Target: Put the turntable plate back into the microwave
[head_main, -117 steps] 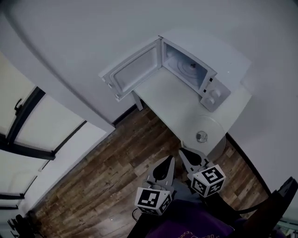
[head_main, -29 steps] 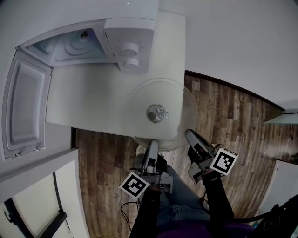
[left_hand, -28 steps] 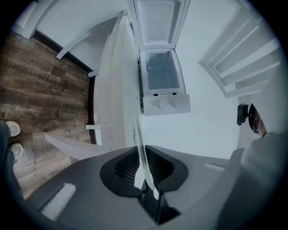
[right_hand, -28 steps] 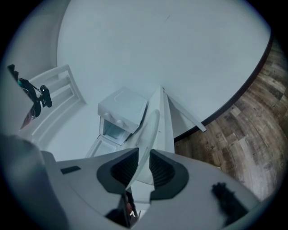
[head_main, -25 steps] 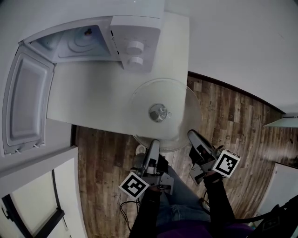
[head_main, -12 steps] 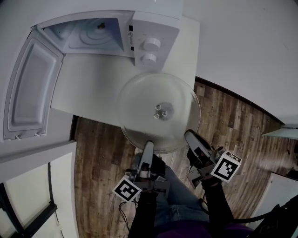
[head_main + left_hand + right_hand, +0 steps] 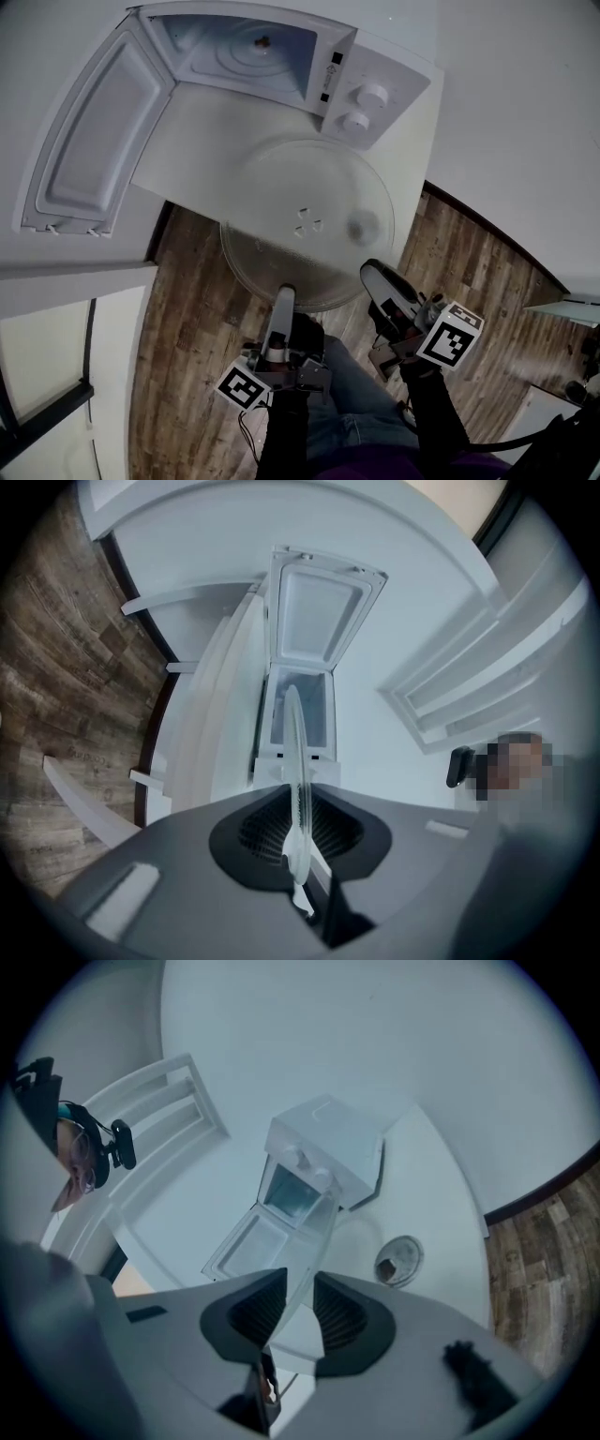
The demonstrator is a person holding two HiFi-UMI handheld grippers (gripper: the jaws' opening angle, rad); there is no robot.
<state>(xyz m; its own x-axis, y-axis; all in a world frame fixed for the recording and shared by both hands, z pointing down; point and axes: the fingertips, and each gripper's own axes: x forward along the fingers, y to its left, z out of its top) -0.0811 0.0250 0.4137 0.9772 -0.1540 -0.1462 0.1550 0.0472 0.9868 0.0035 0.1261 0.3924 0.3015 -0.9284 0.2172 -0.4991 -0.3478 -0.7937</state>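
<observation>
Biggest thing from where I'm standing is the wood floor (image 7: 187,309), with a white desk (image 7: 206,131) pushed into the corner of the walls. At the back of the desk sits a white microwave (image 7: 375,80), two knobs on its front panel. Its door (image 7: 94,150) is swung all the way open to the left, so you look straight into the cavity.

The glass turntable plate (image 7: 281,187) isn't inside. It's roughly level in front of the microwave, lifted over the near part of the desk, and its near edge hangs out past the desk over the floor.

The left tongs (image 7: 284,295) have the plate's near rim. In the left gripper view the glass runs edge-on right between the pads, and they're pinched narrow on it.

The right tongs (image 7: 375,274) are on the rim a bit further round, just beside the left ones. They stand wider, with the rim passing between them and a gap showing on one side. Whether the other pad actually touches the glass I honestly can't tell, it's see-through there.

Smallest bit: a little round piece (image 7: 398,1261) sitting on the desk, showing as a blurry spot through the plate from above.
</observation>
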